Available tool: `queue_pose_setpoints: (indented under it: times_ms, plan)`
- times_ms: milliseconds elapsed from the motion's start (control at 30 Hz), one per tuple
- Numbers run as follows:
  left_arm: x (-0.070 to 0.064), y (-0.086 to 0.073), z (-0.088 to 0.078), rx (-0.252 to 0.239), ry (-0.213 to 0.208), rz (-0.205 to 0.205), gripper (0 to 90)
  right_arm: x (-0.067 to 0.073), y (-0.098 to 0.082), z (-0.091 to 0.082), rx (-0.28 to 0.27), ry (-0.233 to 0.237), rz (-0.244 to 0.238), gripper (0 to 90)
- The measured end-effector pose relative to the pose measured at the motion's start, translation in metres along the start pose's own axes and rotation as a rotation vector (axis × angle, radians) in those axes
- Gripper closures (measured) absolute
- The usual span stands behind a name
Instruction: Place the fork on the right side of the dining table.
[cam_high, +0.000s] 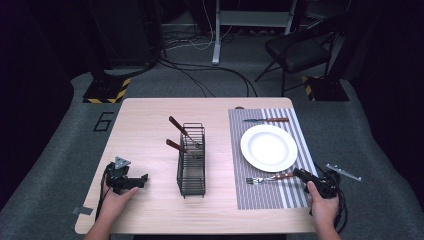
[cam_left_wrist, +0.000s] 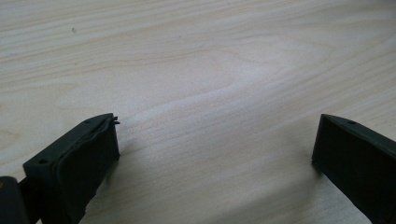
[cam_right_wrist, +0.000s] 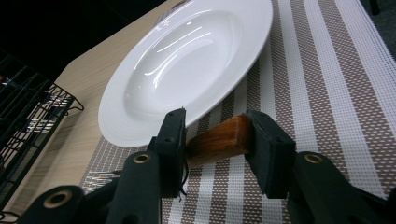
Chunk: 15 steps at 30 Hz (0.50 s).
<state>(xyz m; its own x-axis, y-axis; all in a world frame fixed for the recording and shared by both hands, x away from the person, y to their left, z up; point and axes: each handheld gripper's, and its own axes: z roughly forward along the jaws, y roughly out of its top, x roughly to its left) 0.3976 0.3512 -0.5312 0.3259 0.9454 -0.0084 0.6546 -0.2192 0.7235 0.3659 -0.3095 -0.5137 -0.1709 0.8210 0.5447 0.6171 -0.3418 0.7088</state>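
Because the fork (cam_high: 269, 178) lies flat on the striped placemat (cam_high: 295, 197) just below the plate (cam_high: 268, 147), the right gripper (cam_right_wrist: 215, 140) comes in low, so its jaws straddle the wooden handle's end. They stand partly open: the handle sits between the pads, seemingly touching one side, with no firm squeeze evident. Left of it, beyond the wire rack (cam_high: 192, 161), the left gripper (cam_left_wrist: 215, 144) rests wide open and empty over bare table (cam_left_wrist: 196, 70), probably kept clear of the work.

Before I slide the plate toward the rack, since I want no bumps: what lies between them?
Bare placemat, then bare table, lie between the white plate and the wire rack, seen in the high view.
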Motion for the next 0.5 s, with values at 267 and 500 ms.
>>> queue_pose_setpoints:
  times_ms: [267, 500]
  plan:
    - [0.0, 0.0001, -0.0001, 0.003, 0.0, 0.0, 0.3, -0.0054, -0.0008, -0.0007, 0.0, -0.027, -0.005, 57.3]
    - [0.0, 0.0001, -0.0002, 0.003, 0.001, 0.0, 0.4, -0.0038, -0.0015, 0.0005, 0.01, -0.075, -0.076, 55.1]
